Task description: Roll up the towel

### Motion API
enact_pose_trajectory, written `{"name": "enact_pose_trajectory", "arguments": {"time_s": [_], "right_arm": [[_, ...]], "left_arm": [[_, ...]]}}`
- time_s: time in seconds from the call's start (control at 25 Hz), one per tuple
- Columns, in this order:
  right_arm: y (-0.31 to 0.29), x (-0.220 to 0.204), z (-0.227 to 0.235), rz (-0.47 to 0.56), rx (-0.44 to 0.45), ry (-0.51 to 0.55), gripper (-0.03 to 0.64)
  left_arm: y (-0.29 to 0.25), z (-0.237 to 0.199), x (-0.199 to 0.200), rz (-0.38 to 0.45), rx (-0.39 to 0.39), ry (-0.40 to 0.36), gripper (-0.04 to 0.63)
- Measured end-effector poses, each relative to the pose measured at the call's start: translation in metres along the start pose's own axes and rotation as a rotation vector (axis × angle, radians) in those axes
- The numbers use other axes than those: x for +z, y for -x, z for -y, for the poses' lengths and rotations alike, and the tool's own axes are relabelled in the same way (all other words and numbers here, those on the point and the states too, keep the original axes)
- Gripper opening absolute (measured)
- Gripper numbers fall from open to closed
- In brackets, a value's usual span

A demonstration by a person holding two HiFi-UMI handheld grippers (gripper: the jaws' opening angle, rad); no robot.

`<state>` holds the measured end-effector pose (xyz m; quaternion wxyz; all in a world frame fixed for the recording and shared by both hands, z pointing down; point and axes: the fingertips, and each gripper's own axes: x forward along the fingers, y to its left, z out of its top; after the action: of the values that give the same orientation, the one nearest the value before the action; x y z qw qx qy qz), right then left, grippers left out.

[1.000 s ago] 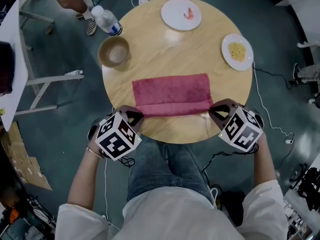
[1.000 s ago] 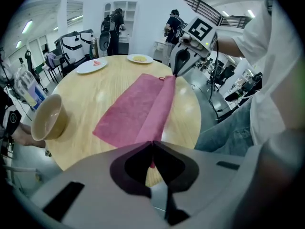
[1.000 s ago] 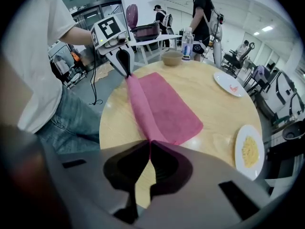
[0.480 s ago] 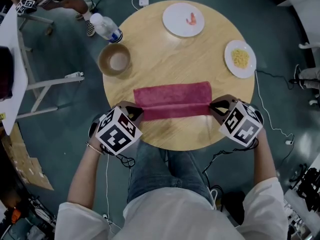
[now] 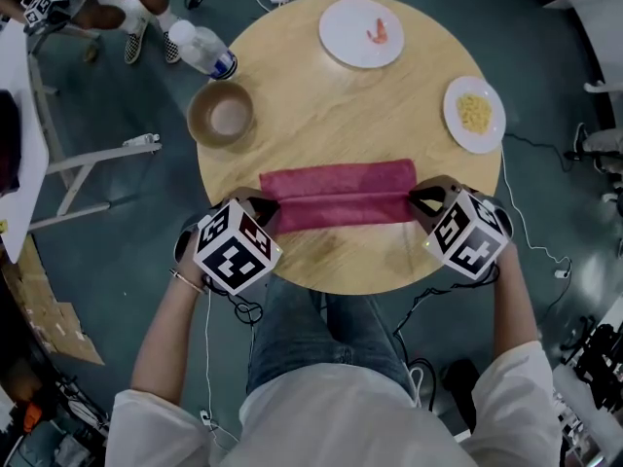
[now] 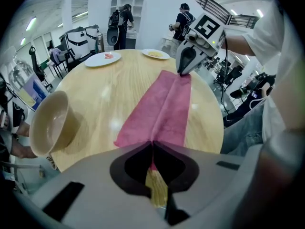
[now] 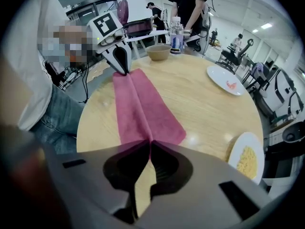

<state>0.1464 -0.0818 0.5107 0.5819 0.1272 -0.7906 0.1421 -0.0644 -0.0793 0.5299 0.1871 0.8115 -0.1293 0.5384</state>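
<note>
A red towel (image 5: 338,195) lies as a long strip across the near half of the round wooden table (image 5: 341,105), its near edge folded over into a low ridge. My left gripper (image 5: 270,211) is shut on the towel's left end, with the cloth (image 6: 162,109) pinched between its jaws. At the other end my right gripper (image 5: 417,202) is shut on the fold, the towel (image 7: 140,109) running away from its jaws. Each gripper shows in the other's view, the right gripper (image 6: 183,72) and the left gripper (image 7: 123,70), tips down on the towel.
A tan bowl (image 5: 221,113) and a plastic water bottle (image 5: 200,51) stand at the table's far left. A white plate with a shrimp (image 5: 361,32) is at the back, a plate of yellow food (image 5: 474,114) at the right. Cables and other people surround the table.
Both grippers have moved away from me across the table with the towel's near fold, so the folded part has grown and the flat strip beyond it is narrower.
</note>
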Motion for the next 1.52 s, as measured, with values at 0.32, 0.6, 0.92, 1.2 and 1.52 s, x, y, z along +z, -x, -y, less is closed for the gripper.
{"name": "enact_pose_trajectory", "arguments": {"time_s": [0.32, 0.6, 0.92, 1.2, 1.52], "right_arm": [[-0.001, 0.001, 0.002, 0.011, -0.01, -0.007, 0.04], [0.004, -0.001, 0.005, 0.039, -0.034, -0.039, 0.09], [0.032, 0.0, 0.003, 0.115, -0.086, -0.086, 0.101], [0.03, 0.0, -0.04, 0.093, -0.077, 0.017, 0.1], [0.004, -0.013, -0.051, 0.039, -0.116, 0.098, 0.1]], "left_arm": [[-0.001, 0.0, 0.001, 0.006, 0.011, -0.046, 0.021], [0.009, -0.008, 0.0, 0.054, 0.02, -0.001, 0.066], [0.041, -0.004, -0.002, 0.108, 0.062, -0.009, 0.114], [0.035, 0.046, -0.001, 0.098, 0.07, -0.147, 0.111], [0.013, 0.05, -0.013, 0.081, 0.125, -0.176, 0.106]]}}
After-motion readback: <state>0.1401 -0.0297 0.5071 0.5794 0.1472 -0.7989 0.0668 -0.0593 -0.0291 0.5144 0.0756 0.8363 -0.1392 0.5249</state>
